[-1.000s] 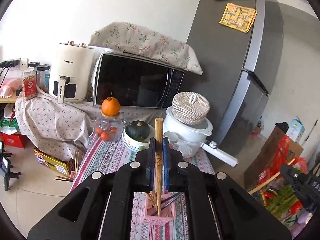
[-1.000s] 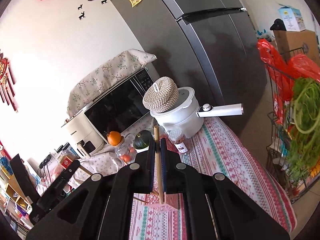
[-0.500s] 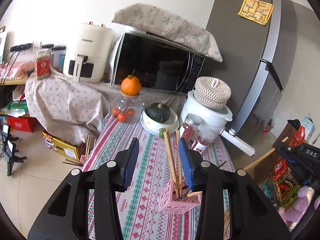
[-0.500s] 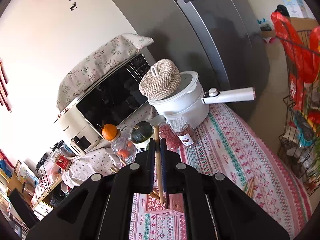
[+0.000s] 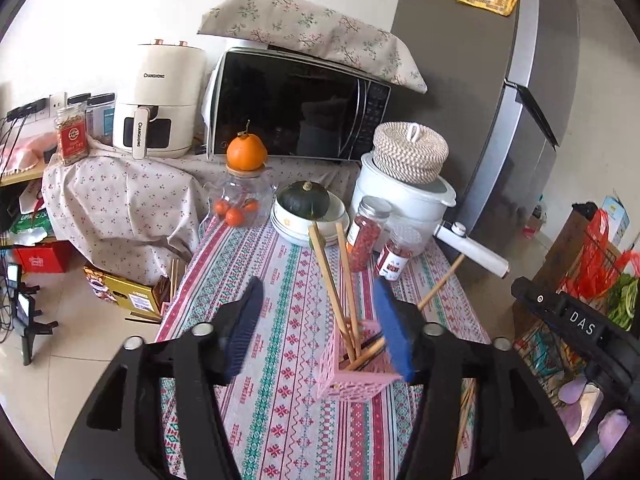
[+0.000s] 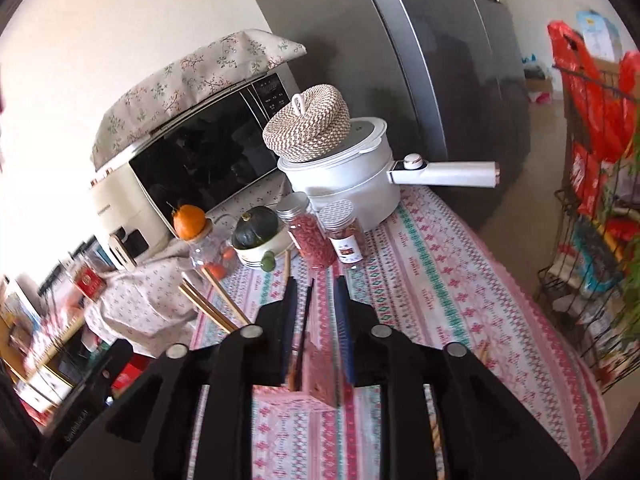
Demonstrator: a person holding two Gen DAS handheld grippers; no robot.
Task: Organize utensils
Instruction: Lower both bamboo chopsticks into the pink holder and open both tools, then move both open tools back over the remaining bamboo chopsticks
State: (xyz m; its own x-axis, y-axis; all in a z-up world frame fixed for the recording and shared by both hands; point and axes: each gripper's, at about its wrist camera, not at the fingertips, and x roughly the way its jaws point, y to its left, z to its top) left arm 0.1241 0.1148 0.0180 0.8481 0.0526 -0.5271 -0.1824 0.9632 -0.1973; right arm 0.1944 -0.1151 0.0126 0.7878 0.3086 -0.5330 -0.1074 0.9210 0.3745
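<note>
The left gripper [image 5: 320, 324] hangs over the patterned cloth [image 5: 280, 280] of the counter, its blue fingers [image 5: 244, 324] spread wide and opening, pressing on nothing. Between them, nearer the right finger, sits the pink holder [image 5: 352, 376], a slotted square basket on the cloth. Two wooden chopsticks [image 5: 332, 284] stand in it, leaning up and to the left, free of both fingers; another stick [image 5: 440, 282] slants out to the right behind the right finger.

In the right wrist view the right gripper [image 6: 318, 320] sits low over the same holder [image 6: 316, 376], which is blurred there. Its fingers [image 6: 290, 320] stand a little apart and are opening, with a dark thin stick [image 6: 306, 320] between them; whether either finger touches it cannot be told. Two chopsticks [image 6: 220, 300] rise to the left of this gripper.

Further back on the cloth stand two red-filled jars [image 5: 366, 234], a stack of bowls [image 5: 296, 220] bearing a dark green squash [image 5: 304, 200], and a glass jar [image 5: 240, 200] topped with an orange [image 5: 246, 152]. Behind are a white pot [image 5: 400, 196] with a woven lid, a microwave [image 5: 296, 104] under a flowered cover, an air fryer [image 5: 160, 96] and a grey fridge [image 5: 480, 80].
</note>
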